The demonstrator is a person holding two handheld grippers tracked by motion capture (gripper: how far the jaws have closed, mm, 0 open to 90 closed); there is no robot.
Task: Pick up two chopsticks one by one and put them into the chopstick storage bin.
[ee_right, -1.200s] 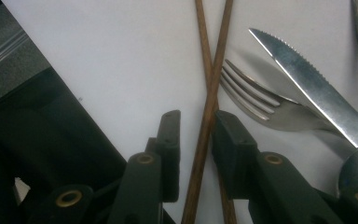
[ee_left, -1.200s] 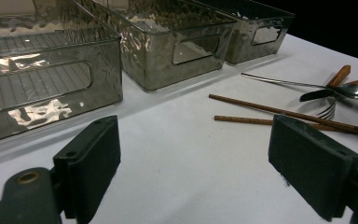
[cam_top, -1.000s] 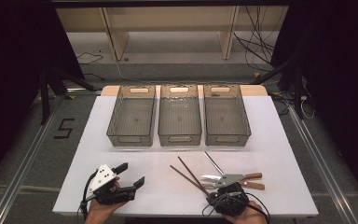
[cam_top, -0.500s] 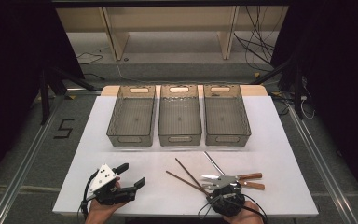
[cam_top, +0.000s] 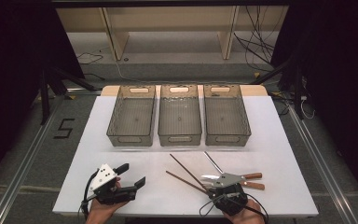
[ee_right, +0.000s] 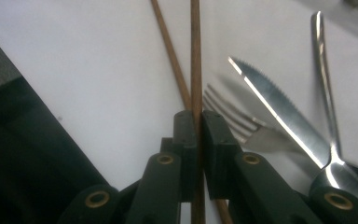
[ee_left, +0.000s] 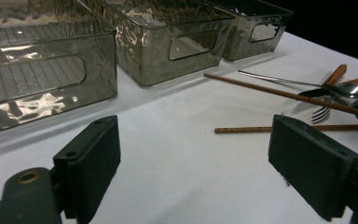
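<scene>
My right gripper [ee_right: 196, 122] has just closed its jaws on one chopstick [ee_right: 195, 56], whose long axis runs straight ahead over the worktop [cam_top: 279, 140]; my left gripper [cam_top: 131, 175] waits wide, farther off.

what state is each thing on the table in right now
right gripper: jaws have just been closing, now shut on one chopstick
held chopstick: pinched between the jaws
other chopstick: lying loose on the table
left gripper: open, nothing between the jaws
three bins: upright in a row, empty
knife: flat on the table
fork: flat, beside the knife
</scene>
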